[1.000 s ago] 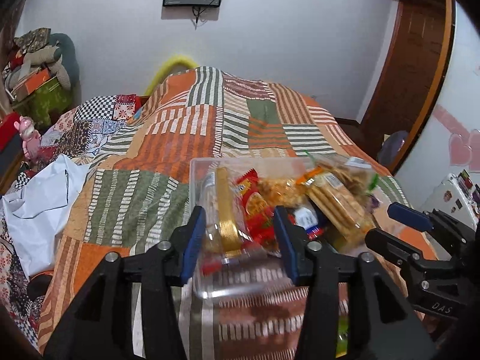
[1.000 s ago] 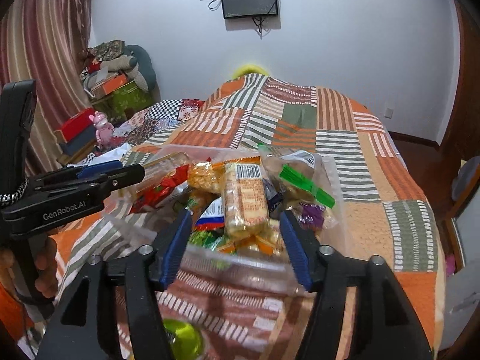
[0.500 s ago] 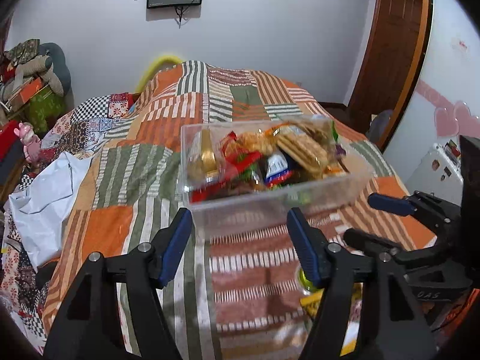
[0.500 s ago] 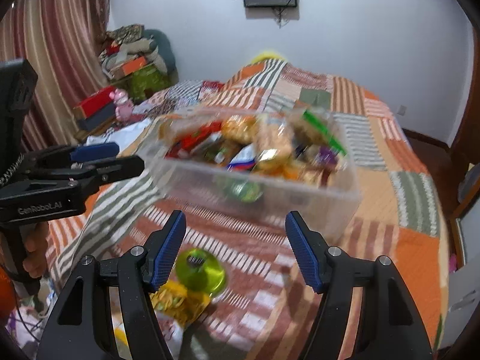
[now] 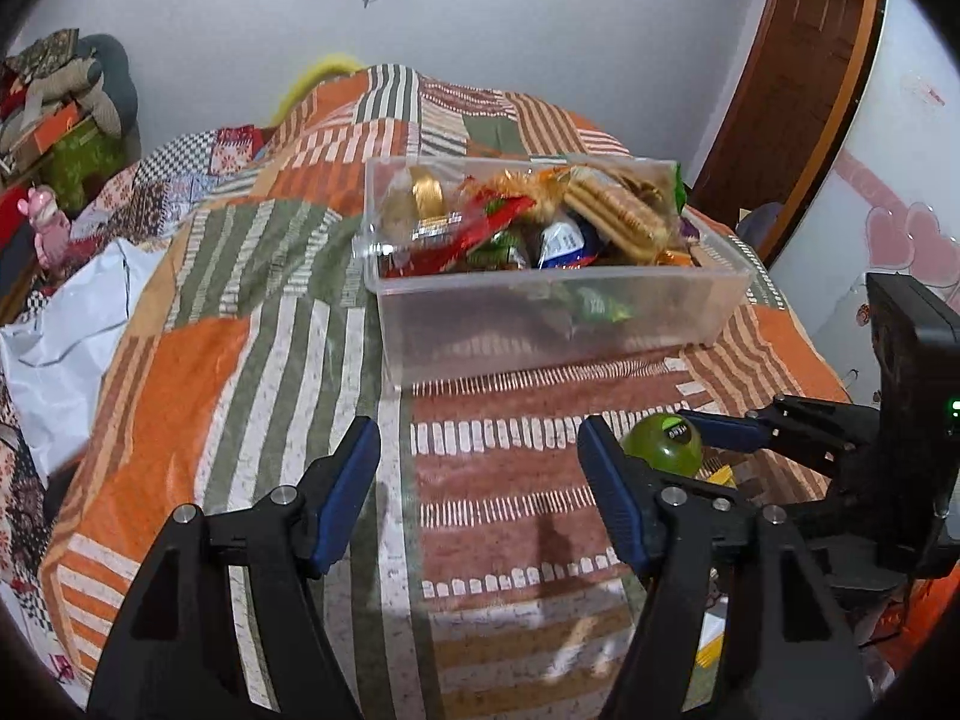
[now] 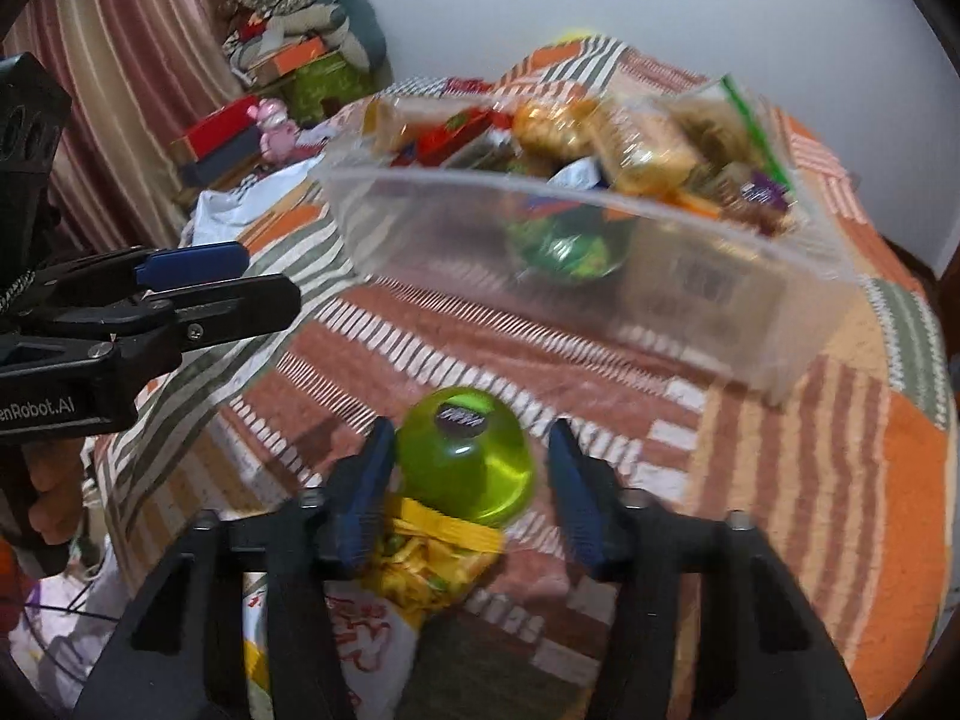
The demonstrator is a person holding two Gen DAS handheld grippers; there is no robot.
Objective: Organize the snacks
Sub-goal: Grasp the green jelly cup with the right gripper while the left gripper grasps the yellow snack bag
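A clear plastic bin [image 5: 540,324] full of wrapped snacks stands on the patchwork bedspread [image 5: 270,312]; it also shows in the right wrist view [image 6: 690,276]. My left gripper [image 5: 480,456] is open and empty, short of the bin. My right gripper [image 6: 471,450] is open with its fingers on either side of a round green jar [image 6: 465,465] with a dark label. The jar lies on the bed by a yellow snack packet [image 6: 432,552]. The jar also shows in the left wrist view [image 5: 663,444] beside the right gripper [image 5: 738,429].
A white cloth [image 5: 66,324] lies at the bed's left edge. Boxes, a pink toy [image 6: 276,126] and piled clothes stand along the left wall. A wooden door [image 5: 798,78] is at the right. A white printed bag [image 6: 366,642] lies under my right gripper.
Both grippers have pulled back from the bin, which now rests on the bed. My right gripper has dropped low around the green jar.
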